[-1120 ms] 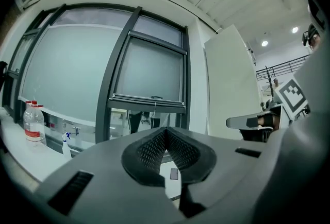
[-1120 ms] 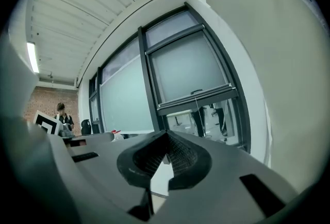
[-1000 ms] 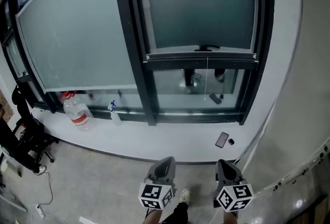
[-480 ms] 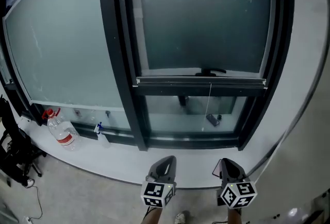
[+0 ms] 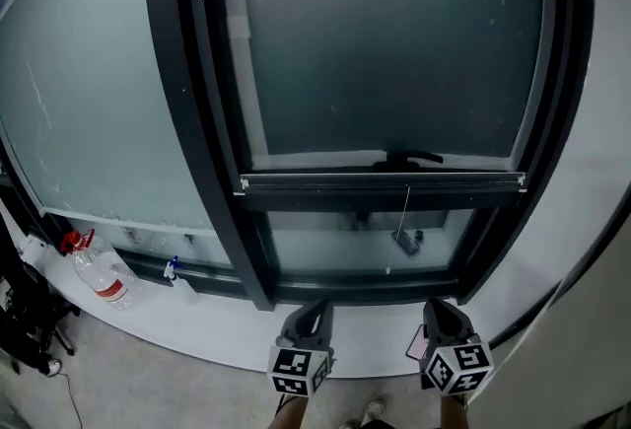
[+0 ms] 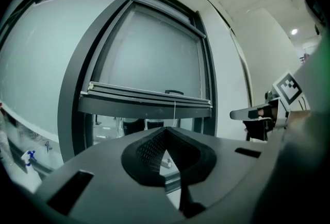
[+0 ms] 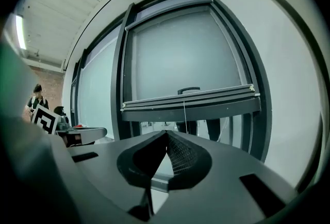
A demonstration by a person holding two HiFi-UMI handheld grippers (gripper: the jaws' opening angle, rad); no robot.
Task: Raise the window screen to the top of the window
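Observation:
The window screen is a grey mesh panel in a black frame, and its bottom bar hangs partway up the window. A black handle sits on that bar and a thin cord hangs below it. My left gripper and right gripper are side by side over the white sill, below the bar and apart from it. Both are shut with nothing held. The left gripper view has the bar above the closed jaw tips. The bar likewise stands beyond the tips in the right gripper view.
A white sill runs under the window. A large water bottle and a small spray bottle stand on it at the left. A phone peeks out beside the right gripper. Black equipment stands at far left. A person stands far off.
Both grippers have come forward together toward the window, which now fills more of the head view. The bottles have slid toward the left edge. Both stay shut.

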